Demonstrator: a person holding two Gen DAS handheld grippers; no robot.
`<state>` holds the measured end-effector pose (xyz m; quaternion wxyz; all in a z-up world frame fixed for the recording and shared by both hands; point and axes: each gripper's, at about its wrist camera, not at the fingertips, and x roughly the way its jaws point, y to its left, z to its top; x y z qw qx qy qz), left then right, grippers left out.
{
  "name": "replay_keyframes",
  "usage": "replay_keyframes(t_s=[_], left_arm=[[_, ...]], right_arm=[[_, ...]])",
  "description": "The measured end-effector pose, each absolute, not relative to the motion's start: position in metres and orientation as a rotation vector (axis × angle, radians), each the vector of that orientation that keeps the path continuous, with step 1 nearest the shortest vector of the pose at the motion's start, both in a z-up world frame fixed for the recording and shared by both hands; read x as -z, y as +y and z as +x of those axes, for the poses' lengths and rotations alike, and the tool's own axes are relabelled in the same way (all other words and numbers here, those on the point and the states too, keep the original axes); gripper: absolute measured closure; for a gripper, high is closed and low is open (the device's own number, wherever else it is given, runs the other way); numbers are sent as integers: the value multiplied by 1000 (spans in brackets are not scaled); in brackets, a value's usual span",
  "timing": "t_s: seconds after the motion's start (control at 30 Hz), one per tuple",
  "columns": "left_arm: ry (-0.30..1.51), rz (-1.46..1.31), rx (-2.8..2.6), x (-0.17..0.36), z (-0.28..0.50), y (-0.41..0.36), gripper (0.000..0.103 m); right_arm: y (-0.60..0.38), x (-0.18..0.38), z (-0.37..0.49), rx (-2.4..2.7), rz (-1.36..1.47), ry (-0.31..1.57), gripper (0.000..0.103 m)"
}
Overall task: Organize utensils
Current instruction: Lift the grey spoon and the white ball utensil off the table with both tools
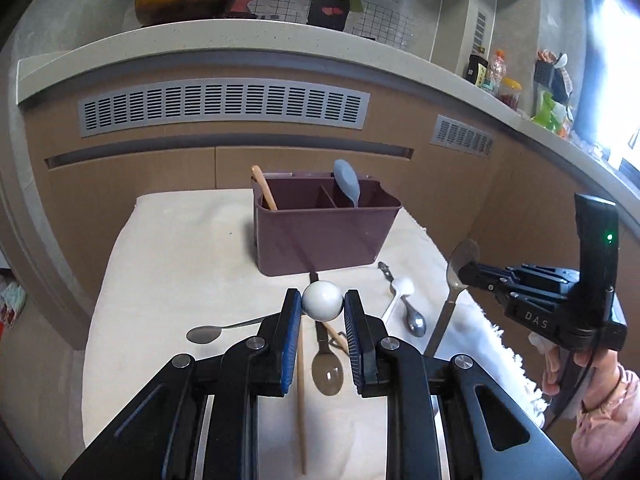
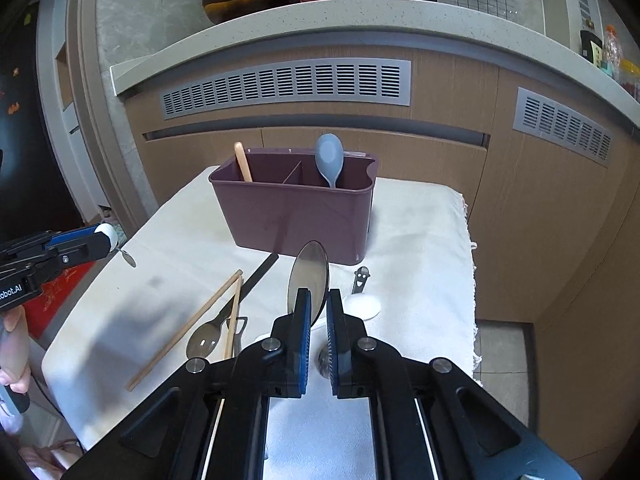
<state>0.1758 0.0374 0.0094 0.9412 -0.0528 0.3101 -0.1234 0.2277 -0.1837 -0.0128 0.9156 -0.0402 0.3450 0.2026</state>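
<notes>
Inside maroon caddy (image 2: pixel 296 216): wooden stick (image 2: pixel 243 161) left, blue spoon (image 2: pixel 329 158) right.

Wood-grain cabinets (image 2: pixel 440 184) with grey vent grilles (image 1: pixel 224 106) under a speckled counter (image 1: pixel 280 46); bright window (image 1: pixel 616 80) at right.

Can't see what the white ball (image 1: pixel 323 301) in the left gripper (image 1: pixel 322 312) is attached to; its handle is hidden. The caddy (image 2: pixel 294 216) swallows the lower ends of the wooden stick (image 2: pixel 243 161) and blue spoon (image 2: pixel 329 157). The chopsticks (image 1: pixel 301 400) partly run under the fingers (image 1: pixel 291 332).
</notes>
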Motion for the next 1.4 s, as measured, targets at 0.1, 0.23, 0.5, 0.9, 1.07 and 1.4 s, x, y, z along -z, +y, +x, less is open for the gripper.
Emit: replay_keyframes(t_s=[0.1, 0.23, 0.5, 0.9, 1.07, 1.4], left_arm=[[617, -104, 266, -17, 174, 37, 80], [617, -112, 273, -21, 176, 38, 80], [642, -172, 267, -21, 182, 57, 80], [632, -192, 233, -17, 189, 71, 80], [636, -209, 235, -15, 194, 72, 80], [691, -246, 298, -12, 192, 65, 80]], right_arm=[[-180, 10, 225, -454, -86, 704, 97], [-172, 14, 230, -491, -83, 716, 97], [-140, 34, 255, -604, -71, 812, 97], [-128, 78, 301, -357, -136, 854, 40], [-125, 95, 329, -287, -80, 903, 40], [-137, 71, 292, -345, -101, 847, 72]])
